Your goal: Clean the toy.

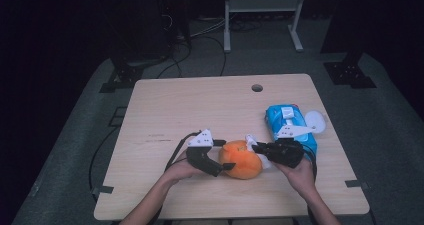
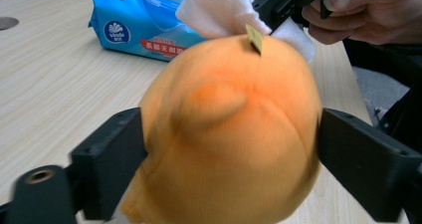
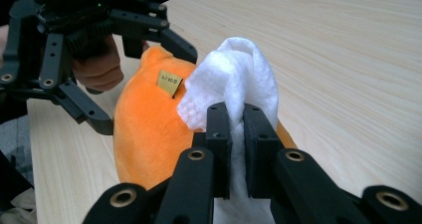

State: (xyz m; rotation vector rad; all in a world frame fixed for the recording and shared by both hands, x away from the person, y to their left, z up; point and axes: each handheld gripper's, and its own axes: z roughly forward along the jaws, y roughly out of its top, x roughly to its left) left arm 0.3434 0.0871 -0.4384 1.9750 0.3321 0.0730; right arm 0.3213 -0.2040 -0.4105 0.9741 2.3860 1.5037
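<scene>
I am holding an orange plush toy (image 1: 241, 159) on the near part of the wooden table (image 1: 200, 105), about in the middle between my two hands. My left gripper (image 1: 220, 157) has its two black jaws on each side of the toy, one on the far side and one on the near side. In the left gripper view the jaws press on the toy's soft sides, so it is clamped on the toy. The toy sits on the table and has a small yellow tag (image 3: 169, 83) sticking up from its top.

My right gripper (image 1: 259, 148) comes in from the right. Its jaws are squeezed together on a white wet wipe (image 3: 234, 84). In the right gripper view the wipe is bunched up between the two jaws and puffs out past their tips. The wipe touches the top of the toy, just beside the yellow tag.

Behind my right hand (image 1: 300, 172), on the right side of the table, lies a blue pack of wipes (image 1: 290, 125). Its white lid flap (image 1: 315, 121) is open and hangs off to the right. A small round hole (image 1: 257, 88) sits in the table near the far edge. Black cables (image 1: 177, 152) trail from my left gripper toward the near left.
</scene>
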